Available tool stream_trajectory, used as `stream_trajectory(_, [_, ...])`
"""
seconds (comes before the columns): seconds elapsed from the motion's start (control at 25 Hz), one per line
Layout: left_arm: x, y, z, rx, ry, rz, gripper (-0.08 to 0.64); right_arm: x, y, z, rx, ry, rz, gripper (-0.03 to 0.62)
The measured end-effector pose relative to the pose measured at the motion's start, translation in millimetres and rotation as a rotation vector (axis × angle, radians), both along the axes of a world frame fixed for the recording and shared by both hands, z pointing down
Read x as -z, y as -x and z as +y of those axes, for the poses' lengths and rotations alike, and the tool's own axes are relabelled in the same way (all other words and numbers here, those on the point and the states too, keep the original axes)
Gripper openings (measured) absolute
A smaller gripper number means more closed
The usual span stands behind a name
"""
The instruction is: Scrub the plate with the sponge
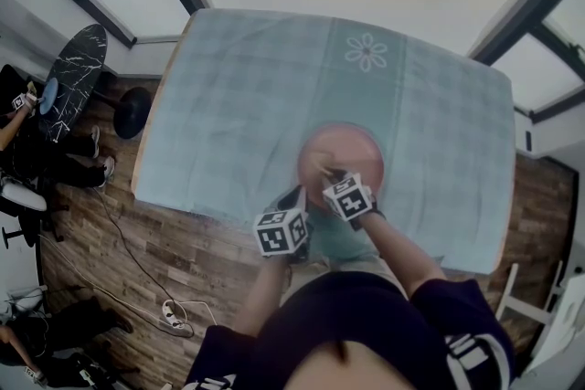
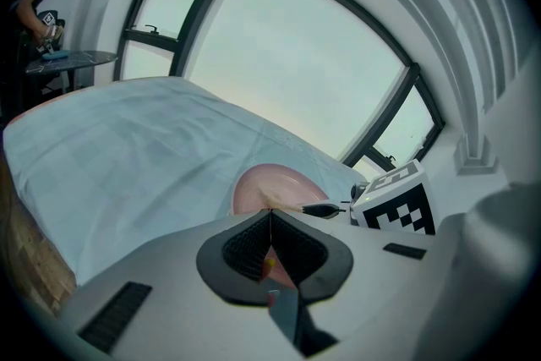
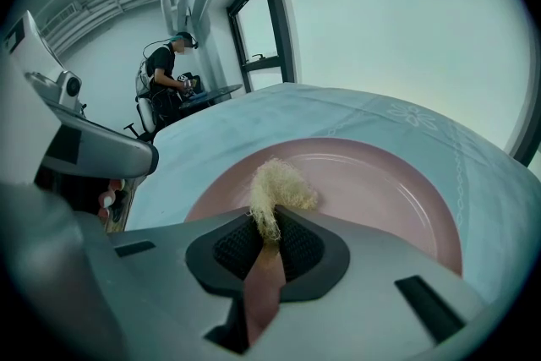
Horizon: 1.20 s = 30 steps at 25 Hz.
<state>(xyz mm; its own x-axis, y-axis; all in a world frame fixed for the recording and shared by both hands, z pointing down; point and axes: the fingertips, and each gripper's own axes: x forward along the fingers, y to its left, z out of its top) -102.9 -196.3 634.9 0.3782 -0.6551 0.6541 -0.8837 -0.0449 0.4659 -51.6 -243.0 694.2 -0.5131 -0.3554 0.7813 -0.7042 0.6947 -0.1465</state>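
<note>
Right gripper view shows the right gripper [image 3: 269,226] pinched tight on a pale sponge [image 3: 283,186] over the plate [image 3: 380,190]. The left gripper [image 2: 270,220] is clamped on the plate's near rim.

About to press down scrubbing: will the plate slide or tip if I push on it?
Likelier to slide than tip: the plate is shallow, lying on a tablecloth that could bunch. It looks rigid and glossy, so perhaps slippery; the left tongs, shut on its near rim, should steady it.
</note>
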Motion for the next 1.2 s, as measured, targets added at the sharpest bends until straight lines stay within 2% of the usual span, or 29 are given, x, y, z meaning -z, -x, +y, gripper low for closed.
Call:
stream_trajectory(0.6, [7.2,7.7,34.1,-0.008,-0.017,0.004,0.010,-0.8,7.4,45.9,0.060,0.010,0.030,0.037])
stream_trajectory(0.76, [8.6,4.8,39.8,-0.020,-0.021,0.004,0.010,-3.6,4.3,53.0,0.095,0.042,0.069,0.037])
stream_trajectory(1.08, [15.4,2.2,40.1,-0.046,-0.042,-0.003,0.011,-14.7,-19.7,64.3,0.126,0.117,0.225,0.035])
stream_trajectory(1.2, [17.8,1.0,38.8,-0.053,-0.045,-0.004,0.009,-14.0,-28.6,65.5,0.121,0.134,0.251,0.037])
